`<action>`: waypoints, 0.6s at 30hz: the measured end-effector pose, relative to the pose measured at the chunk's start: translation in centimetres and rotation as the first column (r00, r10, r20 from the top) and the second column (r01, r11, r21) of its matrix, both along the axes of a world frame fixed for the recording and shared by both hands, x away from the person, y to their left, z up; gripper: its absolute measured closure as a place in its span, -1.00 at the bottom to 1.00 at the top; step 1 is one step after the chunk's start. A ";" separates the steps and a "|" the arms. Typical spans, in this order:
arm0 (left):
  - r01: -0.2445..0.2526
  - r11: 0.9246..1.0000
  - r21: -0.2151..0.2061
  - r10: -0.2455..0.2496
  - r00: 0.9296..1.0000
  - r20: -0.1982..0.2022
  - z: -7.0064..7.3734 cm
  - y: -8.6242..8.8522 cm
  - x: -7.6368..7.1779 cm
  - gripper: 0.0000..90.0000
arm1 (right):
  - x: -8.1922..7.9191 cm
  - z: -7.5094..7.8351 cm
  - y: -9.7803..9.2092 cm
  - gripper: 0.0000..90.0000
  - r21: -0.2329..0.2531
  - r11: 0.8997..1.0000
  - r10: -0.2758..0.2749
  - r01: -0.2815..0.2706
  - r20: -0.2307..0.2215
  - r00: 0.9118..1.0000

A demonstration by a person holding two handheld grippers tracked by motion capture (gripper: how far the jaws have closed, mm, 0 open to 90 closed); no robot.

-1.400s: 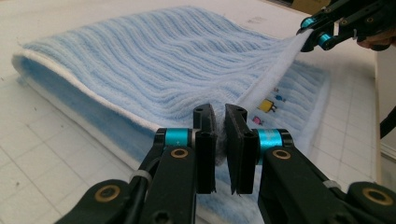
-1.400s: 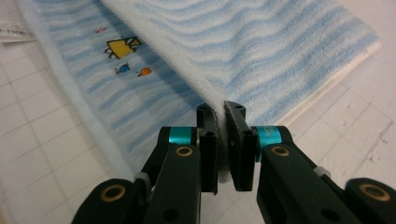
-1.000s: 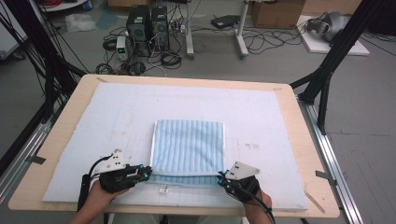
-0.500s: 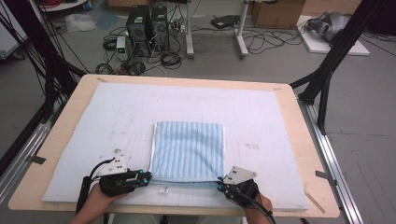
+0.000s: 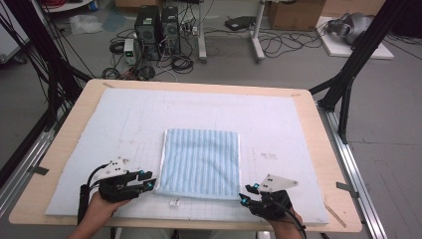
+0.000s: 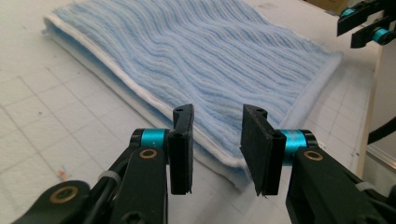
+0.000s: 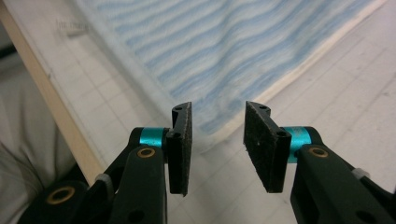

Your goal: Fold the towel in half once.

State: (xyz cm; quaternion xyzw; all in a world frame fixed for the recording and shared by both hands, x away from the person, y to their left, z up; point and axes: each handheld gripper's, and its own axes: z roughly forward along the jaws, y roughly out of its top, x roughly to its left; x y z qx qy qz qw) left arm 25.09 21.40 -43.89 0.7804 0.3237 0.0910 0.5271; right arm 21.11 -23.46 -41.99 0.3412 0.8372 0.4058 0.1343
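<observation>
Towel (image 5: 201, 163) lies folded flat mid-mat; I hold the left gripper (image 6: 217, 147) and right gripper (image 7: 217, 145) wide apart at its near corners, gripping nothing, lined up to pinch them.

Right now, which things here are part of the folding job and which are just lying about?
In the job:
folded blue striped towel
left gripper, jaws open at its near left corner
right gripper, jaws open at its near right corner
white mat under it

Lying about:
computer towers
floor cables
cardboard box

Even, soft indoor light; gripper views blur nearby, shadows faint.
</observation>
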 end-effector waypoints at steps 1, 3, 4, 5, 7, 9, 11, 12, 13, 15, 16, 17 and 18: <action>-0.006 1.000 -0.002 0.006 1.000 0.004 0.0 0.0 0.0 0.43 | 0.1 0.0 -0.2 0.40 0.024 1.000 -0.012 0.012 0.006 1.000; -0.008 1.000 -0.004 0.008 1.000 0.011 0.1 -0.2 0.2 0.43 | 0.3 0.0 -0.3 0.41 0.058 0.998 -0.031 0.030 0.012 0.999; -0.002 1.000 0.000 0.002 1.000 0.013 0.2 -0.4 0.4 0.43 | 0.4 -0.1 -0.2 0.41 0.061 0.998 -0.033 0.032 0.016 0.999; 0.003 1.000 0.004 -0.003 1.000 0.013 0.2 -0.6 0.5 0.43 | 0.6 -0.2 0.1 0.41 0.063 0.997 -0.034 0.033 0.016 0.999; 0.012 1.000 0.015 -0.013 1.000 0.012 0.0 -1.3 0.9 0.44 | 1.1 -0.4 0.9 0.41 0.054 0.998 -0.021 0.020 0.018 1.000; 0.027 0.999 0.036 -0.027 1.000 0.007 -0.1 -1.9 1.2 0.46 | 1.4 -0.6 1.7 0.40 0.039 0.999 -0.001 0.000 0.010 1.000; 0.034 0.997 0.065 -0.034 0.999 0.013 -0.1 -2.4 1.6 0.54 | 1.8 -0.8 2.5 0.39 0.021 1.000 0.023 -0.023 0.009 1.000; 0.034 0.997 0.073 -0.035 0.999 0.015 -0.2 -2.6 1.8 0.56 | 2.0 -0.9 2.8 0.39 0.015 0.999 0.030 -0.030 0.008 1.000; 0.036 0.996 0.077 -0.037 0.999 0.014 -0.3 -2.8 2.0 0.57 | 2.2 -0.9 3.1 0.39 0.011 0.999 0.039 -0.039 0.005 0.999; 0.035 0.995 0.095 -0.037 0.999 0.011 -0.3 -3.0 2.5 0.60 | 2.6 -1.1 3.5 0.38 0.007 0.999 0.050 -0.050 0.001 0.999; 0.035 0.995 0.094 -0.035 0.999 0.002 -0.3 -3.1 2.8 0.63 | 2.7 -1.1 3.6 0.37 0.008 0.999 0.052 -0.052 -0.002 0.999; 0.036 0.996 0.086 -0.036 0.999 -0.005 -0.3 -3.2 3.0 0.67 | 2.9 -1.1 3.8 0.36 0.005 0.998 0.056 -0.056 0.004 0.998; 0.037 0.996 0.087 -0.037 0.999 -0.005 -0.2 -3.3 3.2 0.69 | 3.0 -1.1 3.8 0.35 0.003 0.998 0.058 -0.058 0.001 0.998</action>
